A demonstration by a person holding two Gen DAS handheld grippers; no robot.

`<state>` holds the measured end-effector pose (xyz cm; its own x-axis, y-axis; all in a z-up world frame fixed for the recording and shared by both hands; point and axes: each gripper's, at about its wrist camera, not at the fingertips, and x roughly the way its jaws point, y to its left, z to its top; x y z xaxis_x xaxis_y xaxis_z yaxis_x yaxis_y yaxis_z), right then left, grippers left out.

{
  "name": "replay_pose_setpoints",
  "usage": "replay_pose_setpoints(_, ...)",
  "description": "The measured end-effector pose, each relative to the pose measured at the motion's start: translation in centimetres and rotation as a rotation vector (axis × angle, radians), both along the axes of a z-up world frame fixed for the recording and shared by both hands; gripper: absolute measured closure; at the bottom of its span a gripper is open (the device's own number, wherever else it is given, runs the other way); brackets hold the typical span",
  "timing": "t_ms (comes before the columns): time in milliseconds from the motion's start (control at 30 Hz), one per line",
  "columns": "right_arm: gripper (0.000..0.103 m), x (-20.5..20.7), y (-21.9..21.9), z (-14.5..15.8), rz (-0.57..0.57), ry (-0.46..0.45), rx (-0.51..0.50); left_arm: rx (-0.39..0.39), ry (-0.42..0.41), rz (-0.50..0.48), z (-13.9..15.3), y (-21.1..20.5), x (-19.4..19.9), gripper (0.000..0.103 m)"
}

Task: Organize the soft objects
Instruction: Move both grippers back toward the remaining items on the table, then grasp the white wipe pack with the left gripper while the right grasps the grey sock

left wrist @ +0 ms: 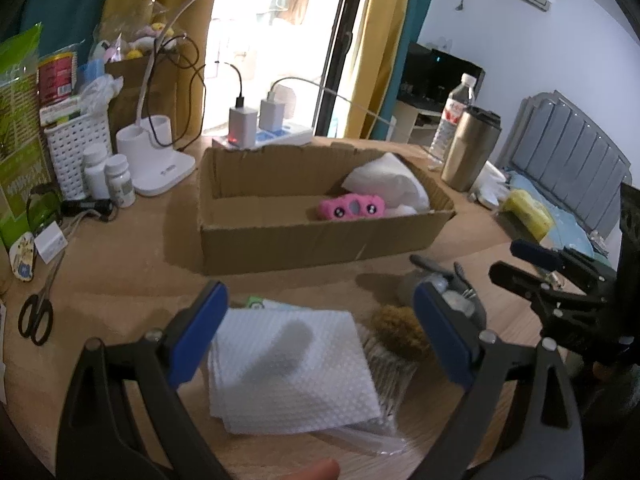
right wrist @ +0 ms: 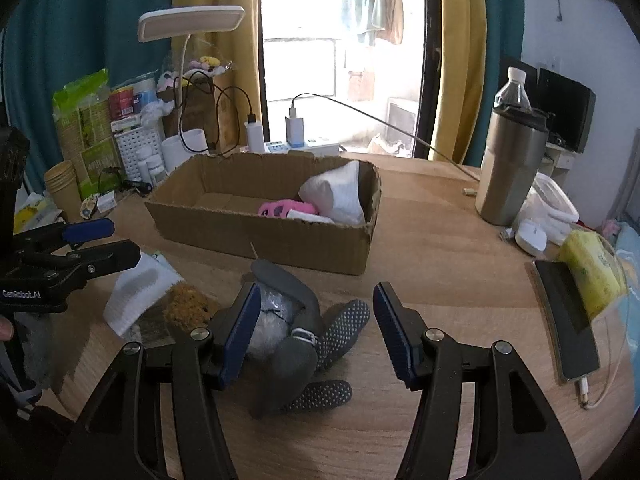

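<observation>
While both grippers hang low over the wooden table [right wrist: 440, 248], each has its jaws spread wide with nothing between the pads. Nearest the left gripper [left wrist: 320, 328] lies a stack of white embossed paper towels [left wrist: 288, 368], flat on the table and resting partly on a clear plastic packet [left wrist: 384, 372], with a tan fuzzy item [left wrist: 396, 328] just beside its right edge. Below the right gripper [right wrist: 316, 336] sits a grey plush toy [right wrist: 288, 320] with dotted soles, its pale face close against the left blue pad [right wrist: 240, 336]; whether they touch cannot be told. Beyond these stands an open cardboard box [left wrist: 304, 240], holding at its right end a pink plush piece [left wrist: 352, 209] and, behind that, a white cushion-like bundle [left wrist: 388, 184] leaning on the end wall. To the box's left lie black scissors [left wrist: 36, 312], two white pill bottles [left wrist: 108, 176] and a white desk lamp [left wrist: 160, 152]. Right of the box stands a steel tumbler [right wrist: 512, 168], a water bottle [right wrist: 514, 88] behind it, and a phone [right wrist: 564, 320] lies nearer the right edge. Farthest back, a power strip [left wrist: 280, 136] carries two chargers.
</observation>
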<state>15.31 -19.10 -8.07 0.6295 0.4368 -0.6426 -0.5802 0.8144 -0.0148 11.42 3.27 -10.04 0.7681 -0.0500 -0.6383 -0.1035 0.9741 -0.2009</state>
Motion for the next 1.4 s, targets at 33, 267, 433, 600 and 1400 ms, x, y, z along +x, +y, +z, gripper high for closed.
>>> replay_pose_setpoints(33,0.041,0.1,-0.1,-0.2,0.000,0.005,0.000,0.002,0.005,0.002,-0.2,0.0,0.0,0.008)
replay_pose_setpoints(267,0.041,0.2,-0.3,-1.6,-0.002,0.040,0.005,0.035,0.058,0.026,-1.6,0.2,0.3,0.008)
replay_pose_setpoints(433,0.041,0.4,-0.5,-2.6,-0.004,0.065,0.001,0.043,0.095,0.037,-2.6,0.2,0.6,0.008)
replay_pose_setpoints(600,0.041,0.8,-0.7,-3.5,-0.006,0.108,0.012,0.054,0.135,0.044,-3.5,0.1,0.8,0.008)
replay_pose_setpoints(1400,0.073,-0.2,0.4,-4.2,0.058,0.140,0.011,0.062,0.155,-0.003,-4.1,-0.2,0.2,0.060)
